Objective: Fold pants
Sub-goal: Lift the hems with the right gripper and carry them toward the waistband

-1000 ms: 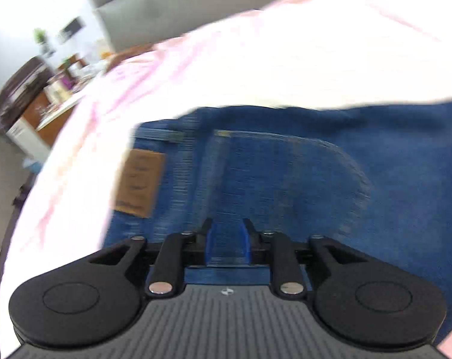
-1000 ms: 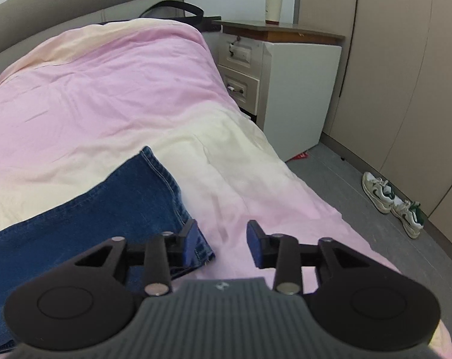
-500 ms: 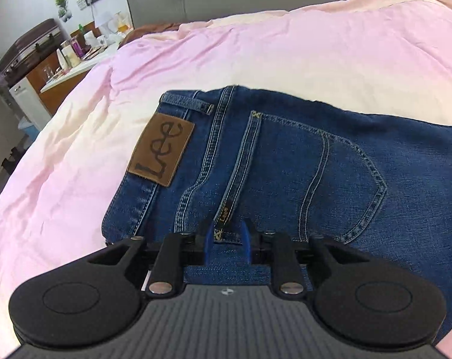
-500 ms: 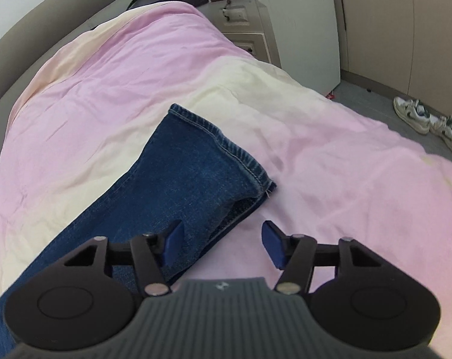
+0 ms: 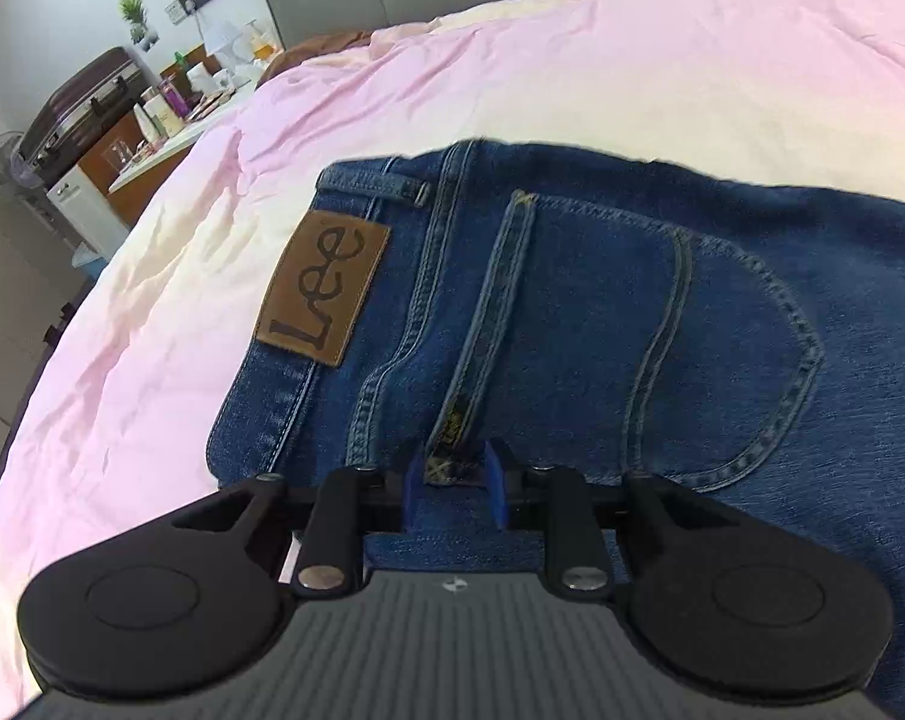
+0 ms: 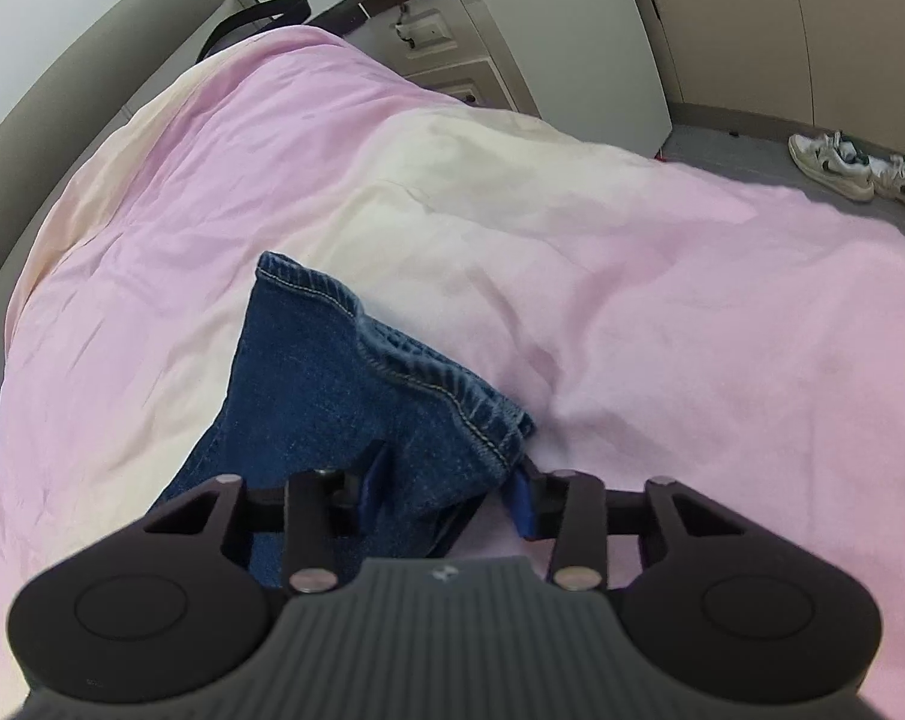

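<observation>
Blue denim pants [image 5: 602, 312], brown leather patch [image 5: 323, 288], pink crumpled cloth bedspread [image 6: 572, 252]

Blue denim pants [image 5: 602, 312], back pocket up, brown Lee patch [image 5: 323, 288], hem end [image 6: 392, 360] bunched

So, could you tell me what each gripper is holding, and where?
Left gripper: jeans at the back-pocket edge. Right gripper: closing around the leg hem.

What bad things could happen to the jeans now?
The left gripper pinches only a thin bit of the jeans near the pocket edge, so the heavy denim might slip out when lifted. The right gripper sits around the bunched leg hem but looks partly open, so it may catch one layer only.
</observation>
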The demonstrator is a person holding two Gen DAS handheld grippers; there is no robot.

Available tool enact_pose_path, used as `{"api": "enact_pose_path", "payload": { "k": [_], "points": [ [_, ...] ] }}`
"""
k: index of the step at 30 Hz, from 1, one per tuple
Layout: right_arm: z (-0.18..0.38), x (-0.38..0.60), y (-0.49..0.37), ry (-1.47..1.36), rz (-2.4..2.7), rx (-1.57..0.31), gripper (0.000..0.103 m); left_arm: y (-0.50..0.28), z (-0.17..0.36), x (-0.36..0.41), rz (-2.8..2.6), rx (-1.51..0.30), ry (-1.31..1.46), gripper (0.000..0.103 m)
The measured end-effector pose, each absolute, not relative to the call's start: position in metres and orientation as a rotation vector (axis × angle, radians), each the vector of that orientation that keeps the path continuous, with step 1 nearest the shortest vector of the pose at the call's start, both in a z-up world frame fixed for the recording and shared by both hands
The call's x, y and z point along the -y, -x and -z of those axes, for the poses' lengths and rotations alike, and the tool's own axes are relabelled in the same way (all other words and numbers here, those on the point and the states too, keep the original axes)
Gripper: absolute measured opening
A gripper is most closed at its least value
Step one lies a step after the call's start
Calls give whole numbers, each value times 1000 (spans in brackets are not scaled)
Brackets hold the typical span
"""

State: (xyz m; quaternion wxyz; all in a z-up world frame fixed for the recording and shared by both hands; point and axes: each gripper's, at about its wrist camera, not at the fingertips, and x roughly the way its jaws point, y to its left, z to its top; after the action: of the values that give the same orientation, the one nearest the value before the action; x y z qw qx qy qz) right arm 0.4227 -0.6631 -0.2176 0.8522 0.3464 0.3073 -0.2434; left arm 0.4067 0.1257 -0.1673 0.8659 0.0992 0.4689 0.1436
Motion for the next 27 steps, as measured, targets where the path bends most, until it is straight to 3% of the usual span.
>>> {"api": "enact_pose_path", "payload": {
  "k": [3,8,13,21,27],
  "points": [
    [198,650,-430,-589,496,-646,12,-402,149,-113,-241,-941,-184,28],
    [157,636,-433,-495,467,-615,10,-399,123,-67,-19,-898,-130,28],
    [94,612,-436,-416,402,-572,10,-397,114,26,307,-833,-137,26],
    [3,564,-429,-283,307,-526,10,-421,142,184,597,-782,-281,19],
    [-19,553,-424,-219,257,-538,9,-483,181,232,545,-834,-335,16]
  ]
}}
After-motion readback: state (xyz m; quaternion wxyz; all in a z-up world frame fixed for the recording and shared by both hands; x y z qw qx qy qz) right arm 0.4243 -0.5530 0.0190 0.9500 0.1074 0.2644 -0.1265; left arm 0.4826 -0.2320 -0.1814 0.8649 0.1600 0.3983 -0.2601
